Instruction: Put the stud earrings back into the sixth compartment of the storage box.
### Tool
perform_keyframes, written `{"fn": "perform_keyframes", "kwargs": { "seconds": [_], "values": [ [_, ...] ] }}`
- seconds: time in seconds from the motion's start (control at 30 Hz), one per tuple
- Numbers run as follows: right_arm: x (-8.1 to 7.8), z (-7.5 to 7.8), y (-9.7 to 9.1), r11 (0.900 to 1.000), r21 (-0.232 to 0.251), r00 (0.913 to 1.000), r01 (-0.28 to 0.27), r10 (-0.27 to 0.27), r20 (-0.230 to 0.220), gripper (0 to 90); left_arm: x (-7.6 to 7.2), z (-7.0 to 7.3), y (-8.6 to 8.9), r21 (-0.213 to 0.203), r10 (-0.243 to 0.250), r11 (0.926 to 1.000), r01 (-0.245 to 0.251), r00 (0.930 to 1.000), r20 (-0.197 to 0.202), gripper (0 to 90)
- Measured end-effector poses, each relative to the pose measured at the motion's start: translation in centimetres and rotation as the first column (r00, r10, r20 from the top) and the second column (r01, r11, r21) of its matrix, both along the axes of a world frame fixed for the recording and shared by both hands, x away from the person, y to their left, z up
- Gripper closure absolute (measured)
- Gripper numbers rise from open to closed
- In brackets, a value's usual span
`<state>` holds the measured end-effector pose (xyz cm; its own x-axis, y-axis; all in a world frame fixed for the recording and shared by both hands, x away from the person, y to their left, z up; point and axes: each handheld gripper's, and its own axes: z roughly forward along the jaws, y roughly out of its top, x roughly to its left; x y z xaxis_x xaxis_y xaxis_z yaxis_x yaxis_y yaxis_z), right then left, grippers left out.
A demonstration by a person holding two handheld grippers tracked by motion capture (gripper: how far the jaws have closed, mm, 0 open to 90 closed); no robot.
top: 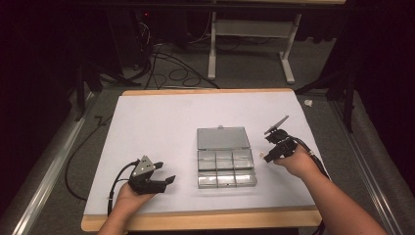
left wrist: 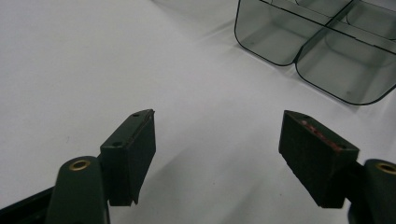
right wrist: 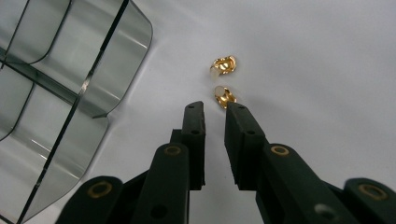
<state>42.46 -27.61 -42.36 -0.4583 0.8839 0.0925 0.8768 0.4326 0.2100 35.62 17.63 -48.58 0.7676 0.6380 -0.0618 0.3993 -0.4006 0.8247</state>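
A big table (top: 147,105) with a white top and a wooden edge takes up the middle of the high view. Behind it, in the upper part of that picture, a grey floor holds dark cables (top: 171,68) and the white legs of a stand (top: 213,49).

A clear plastic box (top: 226,157) sits on the white top, a little right of the middle of the high view. Its lid is flipped open toward the top of the picture, and the tray has six little rooms. The box is at the upper right of the left gripper view (left wrist: 327,46) and along the left side of the right gripper view (right wrist: 60,88).

The left gripper (top: 169,180) is at the lower left of the high view, well away from the box. In the left gripper view (left wrist: 217,154) its jaws stand wide apart with just white table between them.

The right gripper (top: 265,155) is just right of the box. In the right gripper view (right wrist: 214,119) its jaws are close together with a thin gap, and nothing is between them.

Two tiny gold clips lie on the table. The near gold clip (right wrist: 225,96) sits right at the jaw tips. I cannot tell if it touches them. The far gold clip (right wrist: 223,65) lies just above it.
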Motion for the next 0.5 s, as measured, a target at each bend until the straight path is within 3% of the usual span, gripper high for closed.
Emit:
{"fn": "perform_keyframes", "kwargs": {
  "seconds": [0.5],
  "values": [
    [1.4, -0.4, 0.5, 0.9993, -0.032, 0.9995, 0.02, -0.02, -0.022, 80.0, 0.0, 0.0, 0.0, 0.005, -0.009, 0.9999, 0.009, 1.0, 0.001, 27.7]
  ]
}}
